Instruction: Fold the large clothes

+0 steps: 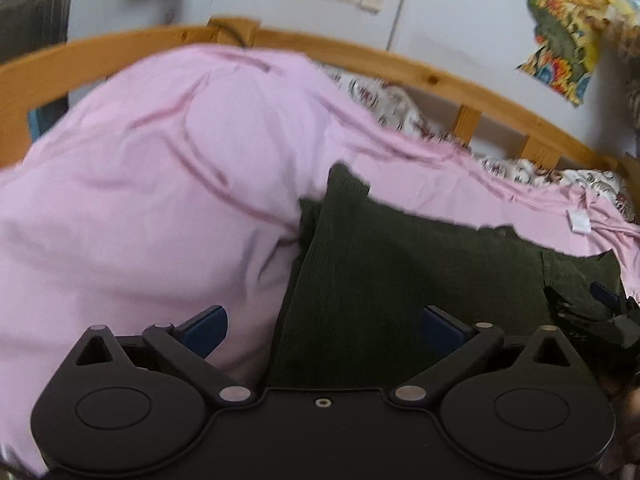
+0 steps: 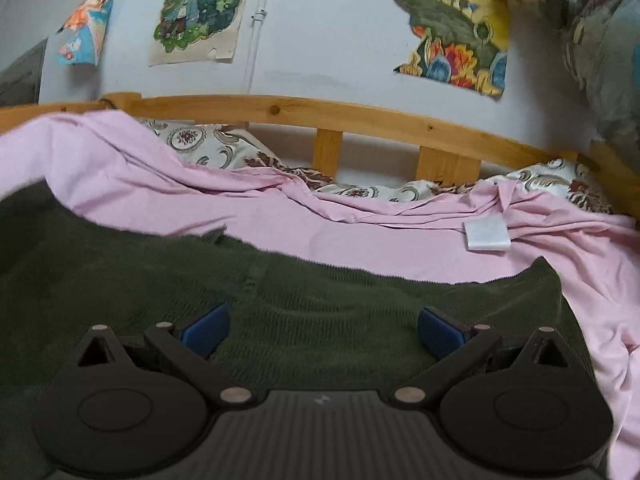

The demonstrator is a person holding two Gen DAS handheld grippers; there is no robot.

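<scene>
A dark green corduroy garment point(image 1: 400, 280) lies folded on a pink sheet point(image 1: 140, 200) on a bed. My left gripper point(image 1: 320, 328) is open and empty, its blue pads point(image 1: 204, 332) wide apart over the garment's left edge, where it meets the sheet. My right gripper point(image 2: 320, 332) is open and empty, low over the green garment point(image 2: 200, 280), with its pads point(image 2: 440, 336) spread wide. The right gripper also shows at the right edge of the left wrist view point(image 1: 600, 312), on the garment's right end.
A wooden bed rail point(image 2: 320, 116) runs along the far side against a grey wall with posters point(image 2: 452, 24). A patterned bedspread point(image 2: 208, 144) shows beyond the pink sheet point(image 2: 360, 236). A white label point(image 2: 486, 236) lies on the sheet.
</scene>
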